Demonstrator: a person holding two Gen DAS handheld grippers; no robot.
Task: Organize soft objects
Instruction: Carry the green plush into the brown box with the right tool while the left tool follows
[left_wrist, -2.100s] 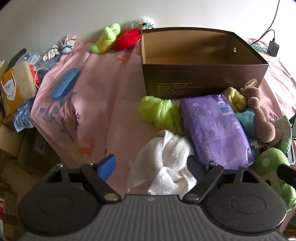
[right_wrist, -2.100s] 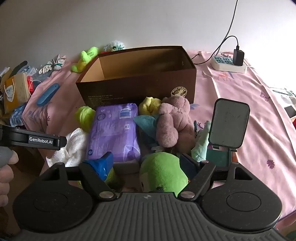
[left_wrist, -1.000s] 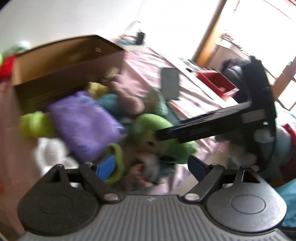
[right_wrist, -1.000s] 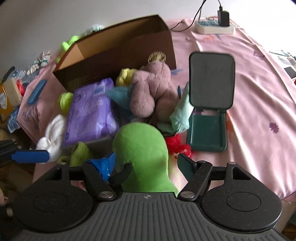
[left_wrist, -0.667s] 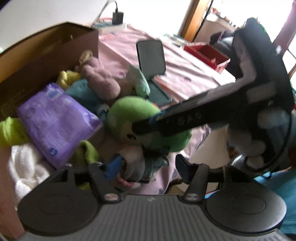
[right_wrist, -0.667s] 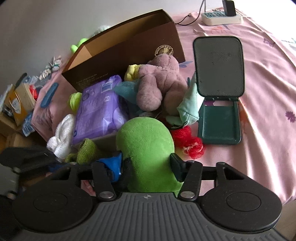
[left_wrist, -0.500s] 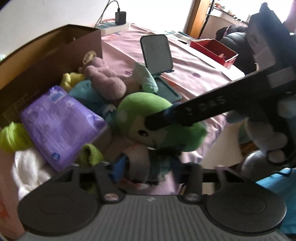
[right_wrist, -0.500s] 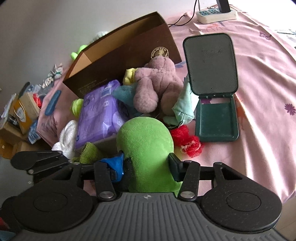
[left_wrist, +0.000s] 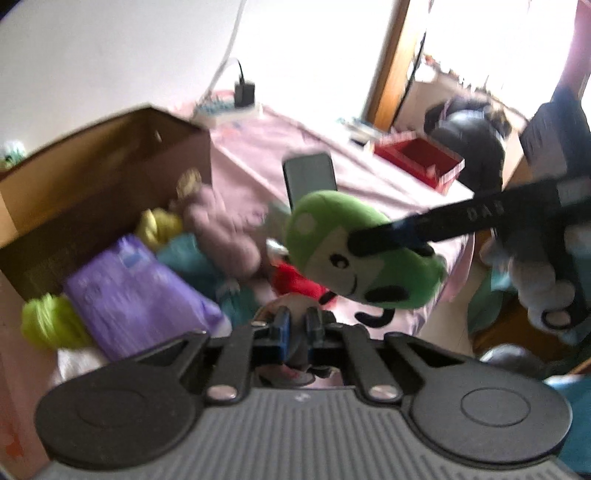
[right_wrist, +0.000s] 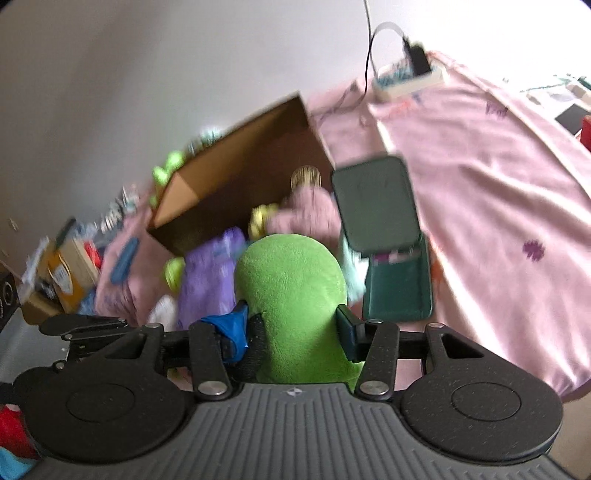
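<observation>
The green plush toy (right_wrist: 291, 295) had come up off the heap — 0.5 s before it sat low among the other soft things near the front edge of the table, and now it hung clear above them, pinched between the 2 fingers of the right tongs (right_wrist: 291, 328). In the left wrist view its white face and black markings showed plainly, with the red fluffy thing (left_wrist: 295, 280) uncovered beneath it. The left tongs (left_wrist: 297, 325) had also drawn together — their fingers stood nearly touching on a greyish soft thing (left_wrist: 295, 354), though blur kept me from telling what it was. I judged that both picks were made and the carry to the box was the step in hand.

The brown cardboard box (right_wrist: 240, 184) stood open toward the back of the table (right_wrist: 498, 184), and what showed of its inside looked bare; nothing had been put in yet, as far as the frames let me tell. Just in front of it lay the purple pack (left_wrist: 140, 291), the mauve plush bear (left_wrist: 225, 229) and yellow-green yarn (left_wrist: 51, 325). A dark green hinged case (right_wrist: 384, 240) stood open beside the heap — whether anything was in it I could not tell.
</observation>
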